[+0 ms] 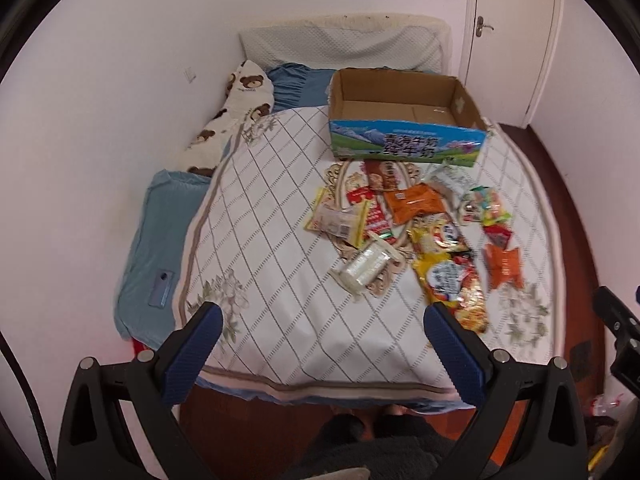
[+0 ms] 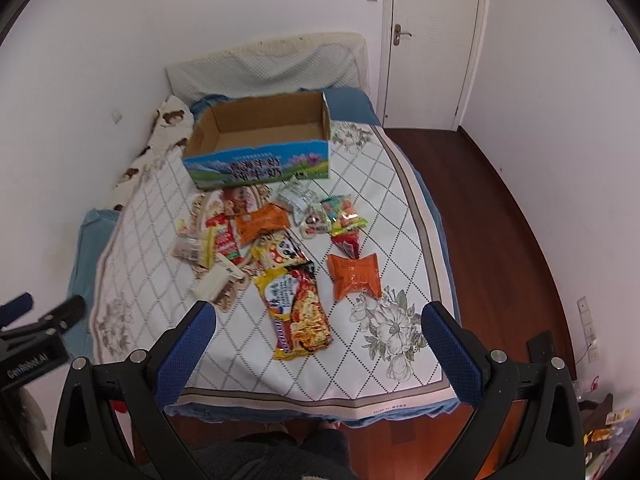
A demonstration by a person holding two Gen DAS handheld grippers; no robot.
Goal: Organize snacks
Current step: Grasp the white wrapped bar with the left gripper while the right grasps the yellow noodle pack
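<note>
1. Your left gripper point(image 1: 322, 316) hangs above the foot of the bed with its jaws spread wide and nothing between them; the snack pile point(image 1: 416, 232) lies ahead at about 1 o'clock, well apart from the fingertips.
2. Your right gripper point(image 2: 318, 314) is likewise wide and empty; the long yellow noodle packet point(image 2: 298, 308) sits between its two fingers in that view, lower on the bed, not touched.
3. One cardboard box point(image 2: 260, 160) stands open-topped at 12 o'clock beyond the pile, with nothing visible inside.
4. You can count two orange packets point(image 2: 354, 276), two yellow noodle packets, one clear white-capped tub point(image 1: 366, 266) and one bag of mixed coloured sweets point(image 2: 342, 212); the rest overlap too much to count.
5. Everything rests on a white diamond-checked bedspread point(image 2: 160, 216) with flower prints. White walls surround the bed, a closed white door point(image 2: 434, 40) stands at 1 o'clock, and dark red wooden floor point(image 2: 480, 208) runs along the right.
</note>
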